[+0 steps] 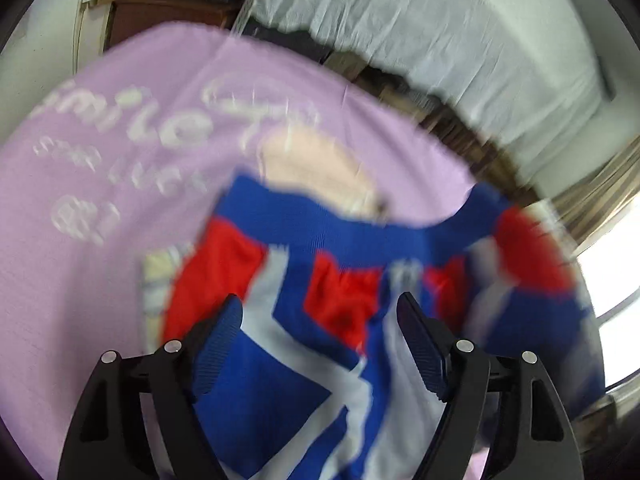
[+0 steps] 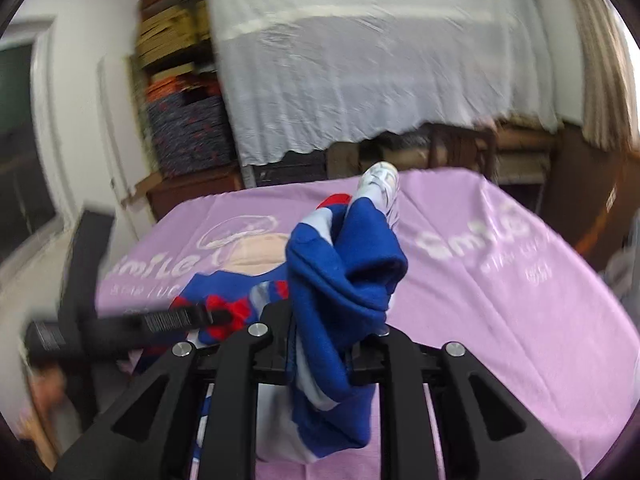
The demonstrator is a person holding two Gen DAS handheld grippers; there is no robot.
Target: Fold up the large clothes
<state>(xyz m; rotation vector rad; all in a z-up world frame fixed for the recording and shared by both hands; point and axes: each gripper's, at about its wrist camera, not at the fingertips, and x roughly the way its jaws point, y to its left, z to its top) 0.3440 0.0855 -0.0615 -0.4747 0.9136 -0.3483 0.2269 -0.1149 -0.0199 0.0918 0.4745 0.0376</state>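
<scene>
Right claw [image 2: 320, 344] clamps bunched sweater [image 2: 344, 264].

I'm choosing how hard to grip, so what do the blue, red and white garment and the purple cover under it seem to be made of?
The garment looks like a thick, soft knit: it bunches in rounded folds in the right gripper, and the blue band shows fine ribbing, though blur leaves that open. The purple cover looks like thin, matte woven cloth with printed white lettering and sharp creases.
</scene>
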